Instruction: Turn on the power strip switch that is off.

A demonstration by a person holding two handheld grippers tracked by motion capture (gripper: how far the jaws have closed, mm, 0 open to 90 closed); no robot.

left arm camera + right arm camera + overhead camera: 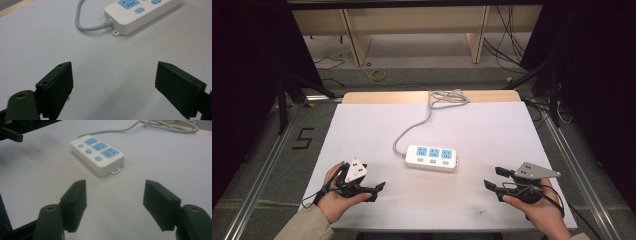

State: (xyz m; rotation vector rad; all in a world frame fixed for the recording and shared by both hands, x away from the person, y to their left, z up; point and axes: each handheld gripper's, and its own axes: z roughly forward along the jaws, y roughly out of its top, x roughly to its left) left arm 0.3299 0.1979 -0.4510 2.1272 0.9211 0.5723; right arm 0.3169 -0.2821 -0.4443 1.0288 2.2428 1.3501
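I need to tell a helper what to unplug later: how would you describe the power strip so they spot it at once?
Start at the white table top. Near its middle, between the left gripper and the right gripper, lies the power strip. It is a white block with three blue sockets in a row, a blue button beside each, and a grey cord running to the far edge.

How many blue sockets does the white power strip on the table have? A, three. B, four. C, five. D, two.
A: the white plastic power strip shows three blue socket faces in a row, each with a small blue button beside it, clearest in the right gripper view.
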